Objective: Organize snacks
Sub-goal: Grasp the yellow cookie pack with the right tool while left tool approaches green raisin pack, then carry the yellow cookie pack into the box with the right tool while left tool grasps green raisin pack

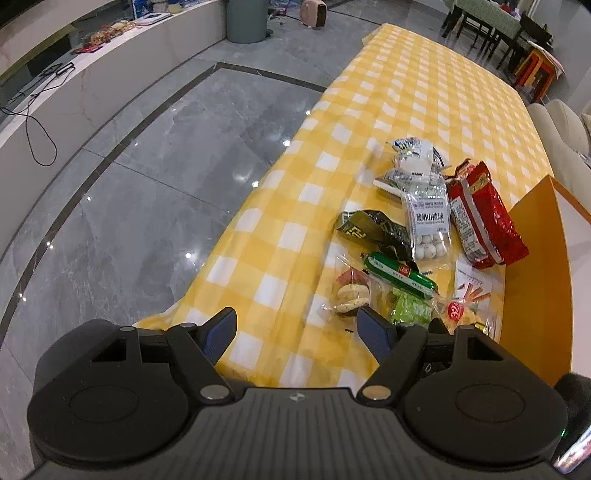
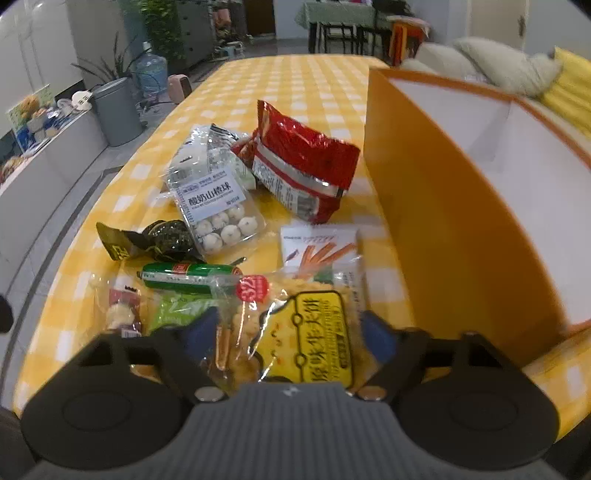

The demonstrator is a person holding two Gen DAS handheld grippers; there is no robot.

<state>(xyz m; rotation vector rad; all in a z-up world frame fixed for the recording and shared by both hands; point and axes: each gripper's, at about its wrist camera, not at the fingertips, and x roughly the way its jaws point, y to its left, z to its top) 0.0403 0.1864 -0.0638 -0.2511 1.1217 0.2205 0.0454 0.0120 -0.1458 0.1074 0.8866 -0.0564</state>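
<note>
Several snack packs lie on the yellow checked tablecloth (image 1: 280, 206): a red bag (image 1: 484, 218) (image 2: 303, 170), a clear tub of white balls (image 1: 428, 225) (image 2: 218, 210), a dark wrapper (image 1: 373, 232) (image 2: 147, 240), a green sausage (image 1: 399, 275) (image 2: 184, 275) and a yellow cracker bag (image 2: 314, 332). My left gripper (image 1: 299, 328) is open and empty, just before the cookie pack (image 1: 351, 291). My right gripper (image 2: 291, 332) is open, its fingers on either side of the yellow cracker bag. An orange box (image 2: 461, 206) (image 1: 539, 266) stands open at the right.
The table's left edge drops to a grey tiled floor (image 1: 147, 166). A grey bin (image 2: 116, 110) and a water jug (image 2: 149, 72) stand beyond it. A sofa (image 2: 480, 59) sits behind the box. Dining chairs (image 1: 491, 33) stand at the far end.
</note>
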